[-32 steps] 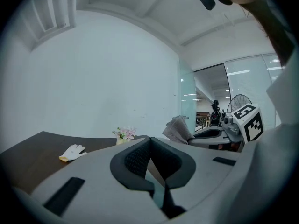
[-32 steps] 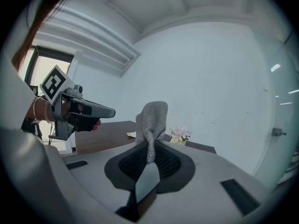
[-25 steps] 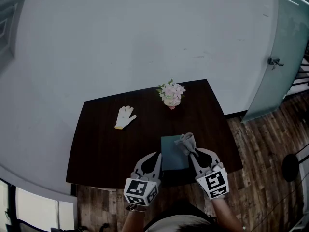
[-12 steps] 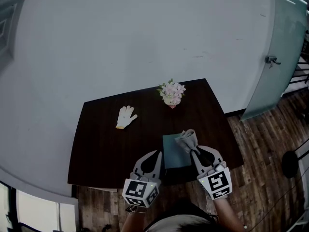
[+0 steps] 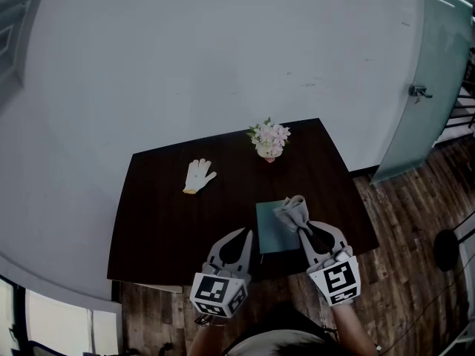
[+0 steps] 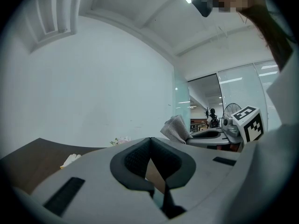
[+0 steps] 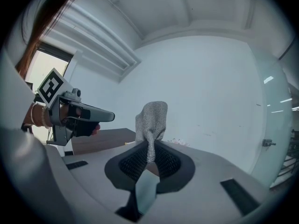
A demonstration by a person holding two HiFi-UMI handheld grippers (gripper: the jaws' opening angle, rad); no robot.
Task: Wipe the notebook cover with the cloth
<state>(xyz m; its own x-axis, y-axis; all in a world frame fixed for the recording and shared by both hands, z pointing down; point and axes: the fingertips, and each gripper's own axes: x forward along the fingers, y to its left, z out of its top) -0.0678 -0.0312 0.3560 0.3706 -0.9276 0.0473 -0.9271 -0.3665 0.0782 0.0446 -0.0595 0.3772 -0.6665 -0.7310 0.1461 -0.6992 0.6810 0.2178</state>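
A teal notebook point(image 5: 273, 230) lies flat near the front edge of the dark table point(image 5: 163, 221). Over its right part hangs a crumpled grey cloth point(image 5: 291, 212), pinched in my right gripper point(image 5: 303, 231), which is shut on it. In the right gripper view the cloth point(image 7: 152, 119) stands up from between the jaws of the right gripper point(image 7: 149, 149). My left gripper point(image 5: 246, 234) sits just left of the notebook, shut with nothing in it. In the left gripper view its tips point(image 6: 150, 141) meet, and the cloth point(image 6: 176, 129) shows to the right.
A white glove point(image 5: 198, 175) lies on the table's far left part. A small pot of pink flowers point(image 5: 270, 140) stands at the back edge. A grey wall rises behind the table; wooden floor and a glass door point(image 5: 438, 73) are to the right.
The head view has drifted a little, so the table sits slightly further right in the picture. Both grippers and the cloth keep nearly the same places over the notebook.
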